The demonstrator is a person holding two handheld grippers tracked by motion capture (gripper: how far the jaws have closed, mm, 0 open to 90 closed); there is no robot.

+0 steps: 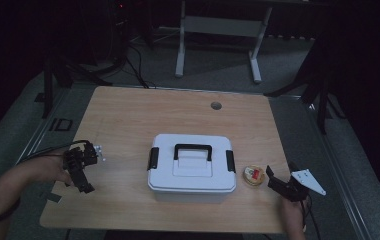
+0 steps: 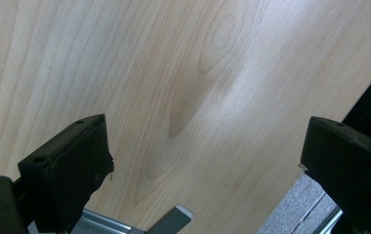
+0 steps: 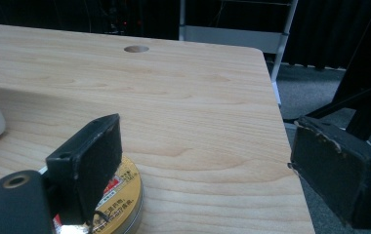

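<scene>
The right gripper (image 1: pixel 277 183) sits just beside the small round tin (image 1: pixel 253 175), fingers spread wide and empty, probably lined up to take it. The tin lies flat on the bench (image 1: pixel 128 120), near the right end of the white storage box (image 1: pixel 192 168), whose lid is shut. The left gripper (image 1: pixel 81 170) waits well apart, fingers wide over bare wood. The right gripper view brings out the tin's (image 3: pixel 120 197) gold rim and printed label, too small to read from above.
</scene>
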